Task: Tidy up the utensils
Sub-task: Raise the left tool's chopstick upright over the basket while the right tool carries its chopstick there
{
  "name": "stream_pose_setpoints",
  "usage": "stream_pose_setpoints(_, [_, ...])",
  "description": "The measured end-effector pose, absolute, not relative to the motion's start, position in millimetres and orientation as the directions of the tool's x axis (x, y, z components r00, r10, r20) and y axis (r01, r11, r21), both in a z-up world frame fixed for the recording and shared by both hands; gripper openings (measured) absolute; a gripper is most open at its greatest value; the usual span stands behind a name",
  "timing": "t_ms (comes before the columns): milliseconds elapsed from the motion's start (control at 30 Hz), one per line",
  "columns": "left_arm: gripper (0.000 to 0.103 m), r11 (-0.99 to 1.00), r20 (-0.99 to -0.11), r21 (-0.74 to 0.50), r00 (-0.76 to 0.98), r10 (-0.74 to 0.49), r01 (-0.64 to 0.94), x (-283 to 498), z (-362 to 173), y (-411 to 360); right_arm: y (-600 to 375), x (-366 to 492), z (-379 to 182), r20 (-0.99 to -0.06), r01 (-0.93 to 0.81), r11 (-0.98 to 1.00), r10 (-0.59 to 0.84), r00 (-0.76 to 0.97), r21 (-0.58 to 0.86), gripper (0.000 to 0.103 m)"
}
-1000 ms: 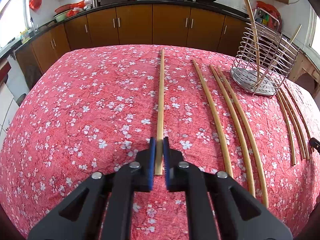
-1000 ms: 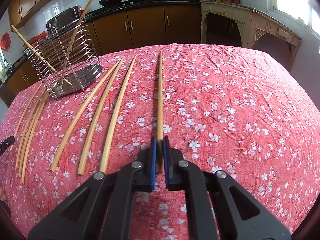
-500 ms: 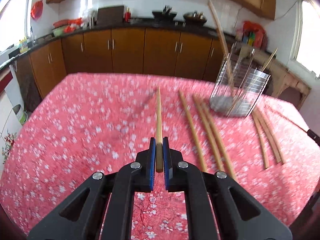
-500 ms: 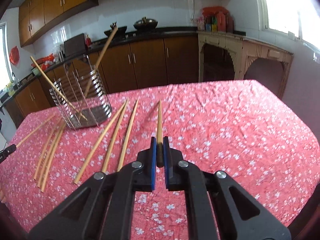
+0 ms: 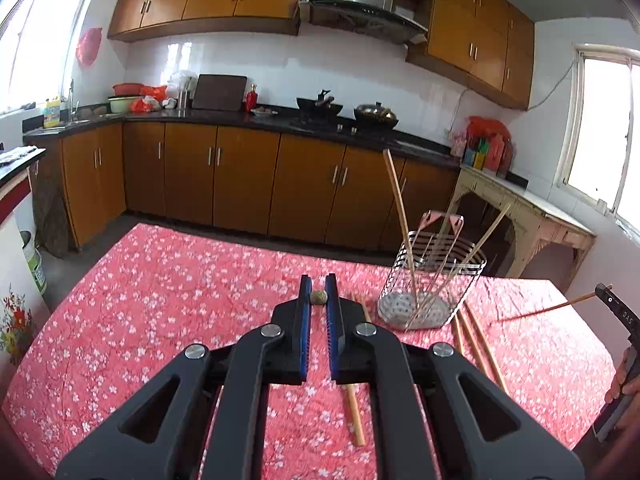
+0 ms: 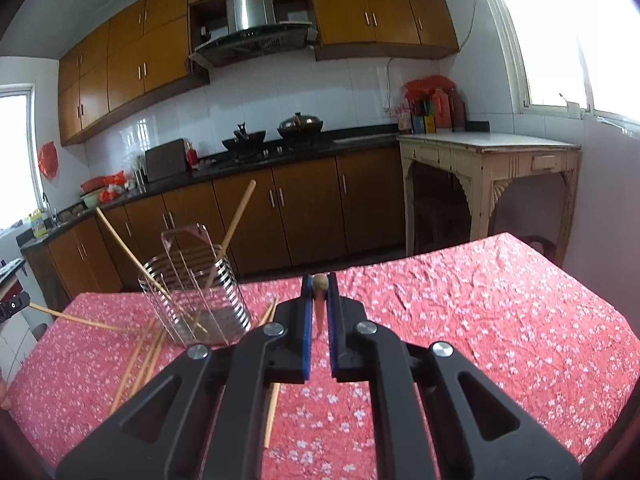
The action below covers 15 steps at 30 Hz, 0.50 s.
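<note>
My left gripper (image 5: 319, 285) is shut on a long bamboo chopstick (image 5: 319, 298), which is held off the red floral tablecloth (image 5: 168, 312) and seen almost end-on. My right gripper (image 6: 319, 279) is shut on a second chopstick (image 6: 320, 312), also raised and pointing away. A wire utensil holder (image 5: 434, 280) (image 6: 196, 292) stands on the table between the two grippers, with two chopsticks (image 5: 397, 208) leaning in it. In the left wrist view the right gripper (image 5: 618, 314) and its stick show at the right edge.
Several loose chopsticks (image 5: 478, 346) (image 6: 138, 360) lie on the cloth around the holder, and one (image 5: 354, 414) runs under the left gripper. Brown kitchen cabinets (image 5: 240, 184) stand beyond the table's far edge. A cream side table (image 6: 488, 168) stands to the right.
Both grippers rose and tilted upward, each lifting its chopstick off the tablecloth. The sticks went from lying flat to pointing away from the cameras. The holder now appears lower and nearer.
</note>
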<state>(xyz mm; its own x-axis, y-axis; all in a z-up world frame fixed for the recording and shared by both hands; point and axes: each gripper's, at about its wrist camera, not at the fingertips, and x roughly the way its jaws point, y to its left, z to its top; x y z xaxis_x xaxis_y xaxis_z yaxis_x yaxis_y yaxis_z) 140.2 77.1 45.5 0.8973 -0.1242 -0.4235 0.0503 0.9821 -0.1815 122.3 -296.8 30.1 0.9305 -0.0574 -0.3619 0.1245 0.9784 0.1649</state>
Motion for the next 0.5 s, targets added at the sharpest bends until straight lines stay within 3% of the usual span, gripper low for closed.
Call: stream_pose_setpoints(500, [0.007, 0.983, -0.372, -0.174, 0.921, -0.112, 0.049, 151, 79, 70, -288, 136, 67, -0.286, 0.092, 0.984, -0.044, 0.957, 0.154, 0.008])
